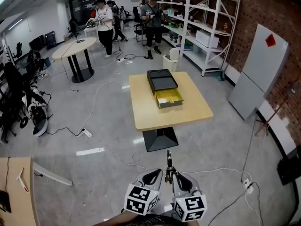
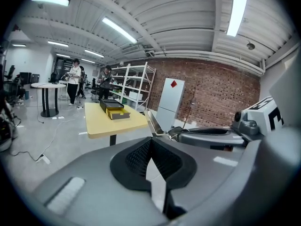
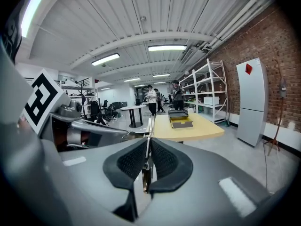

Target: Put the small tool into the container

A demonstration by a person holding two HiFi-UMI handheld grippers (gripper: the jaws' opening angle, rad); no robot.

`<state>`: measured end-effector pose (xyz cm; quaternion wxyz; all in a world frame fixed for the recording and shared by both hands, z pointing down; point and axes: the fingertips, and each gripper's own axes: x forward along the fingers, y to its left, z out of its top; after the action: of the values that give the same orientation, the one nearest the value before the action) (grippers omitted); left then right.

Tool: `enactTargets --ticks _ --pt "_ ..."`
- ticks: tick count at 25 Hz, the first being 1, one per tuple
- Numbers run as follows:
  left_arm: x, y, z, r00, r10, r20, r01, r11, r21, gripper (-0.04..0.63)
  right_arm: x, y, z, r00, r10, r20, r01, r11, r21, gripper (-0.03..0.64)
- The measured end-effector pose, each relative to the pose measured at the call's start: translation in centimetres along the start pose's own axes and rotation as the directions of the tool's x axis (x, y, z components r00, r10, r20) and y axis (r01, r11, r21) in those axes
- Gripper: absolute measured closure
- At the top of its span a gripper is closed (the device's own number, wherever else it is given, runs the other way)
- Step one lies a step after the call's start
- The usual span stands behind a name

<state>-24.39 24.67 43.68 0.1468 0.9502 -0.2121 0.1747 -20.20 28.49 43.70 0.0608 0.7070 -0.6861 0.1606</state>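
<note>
Pinching the small tool (image 1: 168,162), right tongs (image 3: 147,147) sit beside clenched left tongs (image 2: 151,144).

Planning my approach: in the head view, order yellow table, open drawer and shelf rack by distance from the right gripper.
1. The yellow table, straight ahead of the right gripper.
2. The open drawer, on the table's far half.
3. The shelf rack, beyond, right.

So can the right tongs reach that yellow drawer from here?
Probably not yet. The right tongs hold the small tool, but the drawer sits on a table across open floor. Nothing blocks the way; stepping closer should do.
</note>
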Motion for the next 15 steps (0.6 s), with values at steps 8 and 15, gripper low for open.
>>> enactTargets --ticks 8,15 --pt "6.7 3.9 1.3 1.0 0.009 -0.021 -0.009 1.0 -0.023 0.592 6.4 -4.6 0.7 1.0 -0.007 -0.006 0.007 1.0 0.007 0.591" --pt "19.0 3.4 5.7 0.998 0.061 -0.022 -0.061 0.998 -0.026 0.592 12.1 -16.4 2.8 0.999 0.037 -0.005 -0.037 0.999 0.005 0.591"
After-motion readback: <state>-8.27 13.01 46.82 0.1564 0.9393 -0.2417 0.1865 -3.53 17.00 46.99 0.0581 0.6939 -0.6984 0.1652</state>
